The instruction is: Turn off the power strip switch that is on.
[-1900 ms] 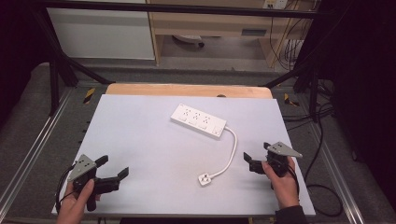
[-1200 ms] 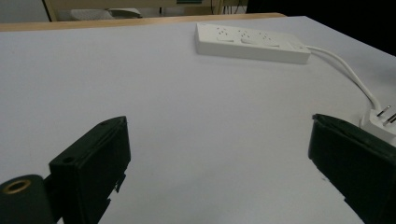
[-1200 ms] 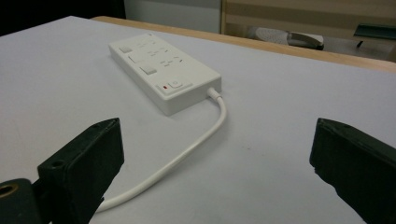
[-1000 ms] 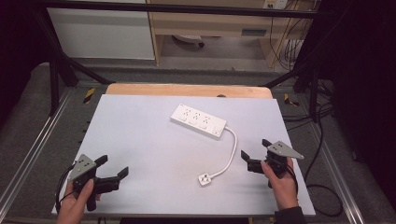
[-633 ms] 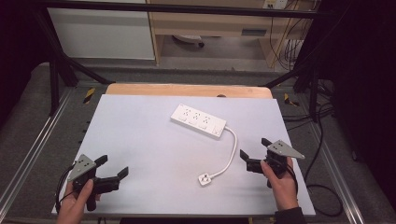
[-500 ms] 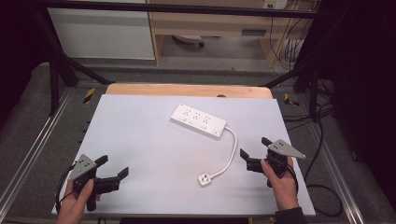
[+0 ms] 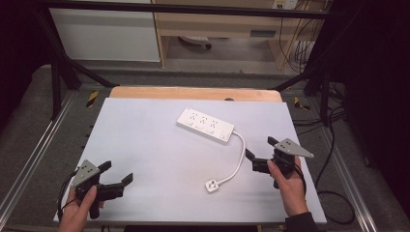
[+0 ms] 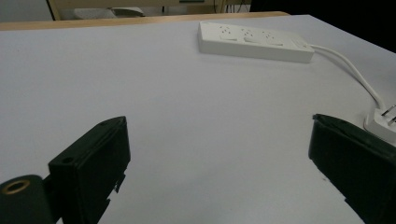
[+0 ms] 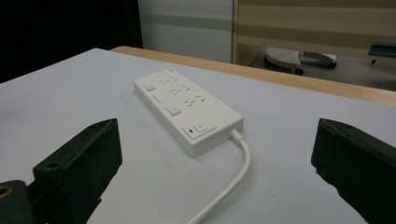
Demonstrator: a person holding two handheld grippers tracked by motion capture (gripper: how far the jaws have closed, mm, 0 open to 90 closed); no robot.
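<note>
A white power strip (image 7: pixel 205 124) (image 8: pixel 254 41) (image 9: pixel 187 108) lies at the middle back of the white table (image 7: pixel 145 140). Its white cable (image 7: pixel 237 162) (image 9: pixel 231 182) curves forward to a white plug (image 7: pixel 212 185) (image 8: pixel 380 123) resting on the table. My right gripper (image 7: pixel 261 152) (image 9: pixel 215 172) is open, held just right of the cable and facing the strip, nothing between its jaws. My left gripper (image 7: pixel 117 173) (image 8: pixel 219 172) is open near the front left corner, resting low over bare table, jaws pointing toward the plug.
A wooden strip (image 7: pixel 193 93) runs along the table's far edge. Metal frame rails (image 7: pixel 29 159) flank both sides. Beyond stand a white cabinet (image 7: pixel 106 34) and a wooden shelf unit (image 7: pixel 217 24). Black cables (image 7: pixel 333 203) hang at the right.
The right gripper has crept slightly left and forward toward the cable. The left gripper, strip and plug have stayed put.
</note>
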